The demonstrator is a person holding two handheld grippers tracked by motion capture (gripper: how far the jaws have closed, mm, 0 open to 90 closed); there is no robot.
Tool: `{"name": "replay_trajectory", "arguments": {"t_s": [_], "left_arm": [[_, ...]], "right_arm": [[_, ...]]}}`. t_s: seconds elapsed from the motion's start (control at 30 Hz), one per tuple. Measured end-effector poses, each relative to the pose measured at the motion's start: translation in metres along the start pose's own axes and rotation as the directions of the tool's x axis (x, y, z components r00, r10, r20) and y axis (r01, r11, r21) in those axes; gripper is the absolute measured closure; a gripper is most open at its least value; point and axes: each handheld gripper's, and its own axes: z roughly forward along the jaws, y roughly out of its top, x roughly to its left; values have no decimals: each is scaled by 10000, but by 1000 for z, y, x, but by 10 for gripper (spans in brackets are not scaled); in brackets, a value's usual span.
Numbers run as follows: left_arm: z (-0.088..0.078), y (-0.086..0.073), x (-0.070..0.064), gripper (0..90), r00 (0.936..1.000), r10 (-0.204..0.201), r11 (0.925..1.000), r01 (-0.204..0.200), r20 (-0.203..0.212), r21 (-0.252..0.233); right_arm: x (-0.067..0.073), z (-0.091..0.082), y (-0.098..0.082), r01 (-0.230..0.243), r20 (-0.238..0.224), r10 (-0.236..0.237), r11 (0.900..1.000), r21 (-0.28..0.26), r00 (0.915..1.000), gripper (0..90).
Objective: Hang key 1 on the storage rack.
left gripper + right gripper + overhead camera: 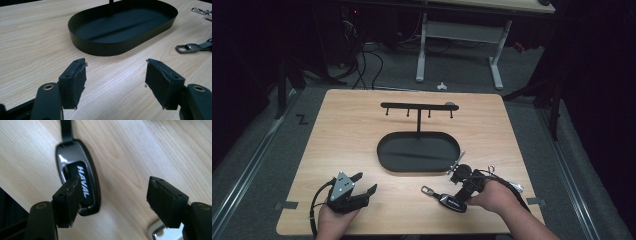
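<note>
High view: left gripper (362, 184) rests near the wooden table's (342, 130) front edge, jaws wide and empty. Right gripper (458, 172), jaws wide, holds nothing; the key fob (452, 202) lies on the wood beside it. Beyond, a black oval tray (384, 157) bears a hook rack (418, 106); grey carpet (262, 165) and a white desk frame (459, 45) lie farther back.

Left gripper (115, 82) hovers low over the wooden table (32, 45), its two black jaws spread wide with bare wood between the pads (77, 82). Ahead sits the black oval tray (100, 46), a thin dark post rising from its far side. Off to the right lies a metal clasp (186, 48) on a dark strap, with another clip (200, 10) beyond it.
</note>
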Motion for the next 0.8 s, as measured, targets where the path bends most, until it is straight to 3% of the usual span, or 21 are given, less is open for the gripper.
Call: {"name": "replay_trajectory", "arguments": {"t_s": [0.33,0.8], "left_arm": [[-2,0,2,298,9996,-269,9995,266,-130,-189],[0,0,0,284,9997,23,10000,-24,-225,-53]], "right_arm": [[10,4,18,288,-242,-290,9996,-80,9993,289],[29,16,44,863,-429,-867,9962,-89,9953,375]]}}
